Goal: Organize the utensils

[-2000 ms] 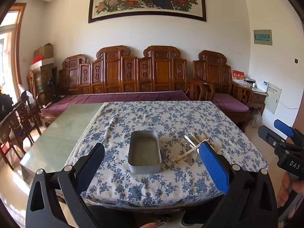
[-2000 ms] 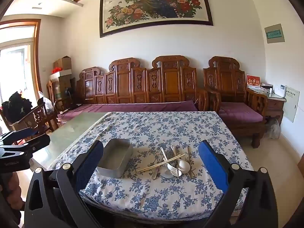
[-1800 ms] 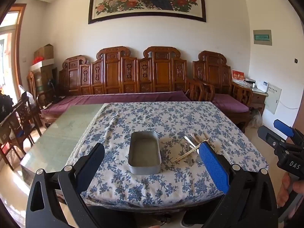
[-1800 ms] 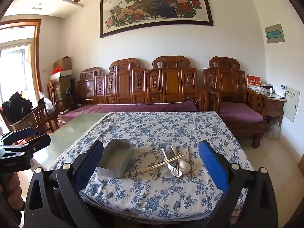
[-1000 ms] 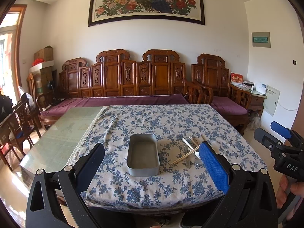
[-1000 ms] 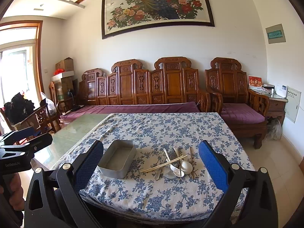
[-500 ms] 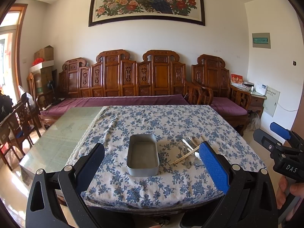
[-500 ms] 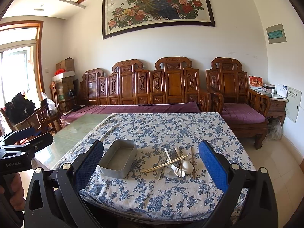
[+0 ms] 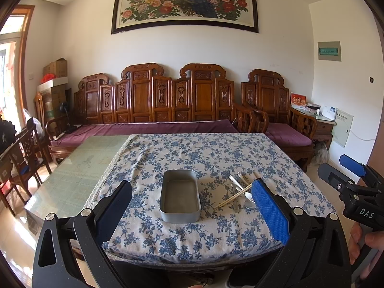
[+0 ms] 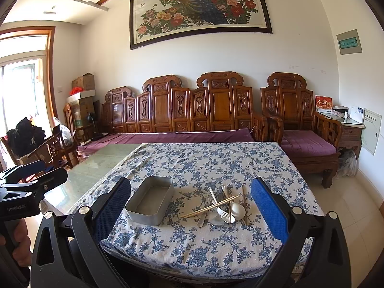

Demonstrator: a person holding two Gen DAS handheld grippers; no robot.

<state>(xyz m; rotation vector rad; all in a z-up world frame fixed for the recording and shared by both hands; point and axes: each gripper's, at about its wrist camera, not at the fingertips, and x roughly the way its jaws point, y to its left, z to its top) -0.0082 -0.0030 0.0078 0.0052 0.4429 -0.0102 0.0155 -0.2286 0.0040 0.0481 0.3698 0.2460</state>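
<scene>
Far left, bare green glass table top [image 9: 79,168], then the blue-flowered tablecloth [image 9: 192,153] over the rest of the table. Left gripper [image 9: 192,208] held wide apart, grasping nothing, short of the near table edge; seen from the right wrist camera as a black clamp at the left margin [image 10: 33,182]. Between its fingers, an empty rectangular metal tin [image 9: 180,195] on the cloth, long side running away from the camera – in the right wrist view [image 10: 151,200] turned a little, just inside the left finger. Just beside the tin to the right, touching nothing of it, a loose heap of utensils: wooden chopsticks [image 10: 208,207] lying slantwise across the top, a fork [image 10: 222,210] and a spoon [image 10: 236,210] under them, further metal handles fanned out behind – exact count not readable. In the left wrist view the heap [image 9: 240,192] partly hidden by the blue pad [image 9: 270,211]. Right gripper [image 10: 190,208] likewise spread open and empty, above the near edge, framing tin and heap; visible at the right margin of the left wrist view [image 9: 348,180]. Behind the table, a carved wooden bench [image 10: 192,110] with purple cushions.
</scene>
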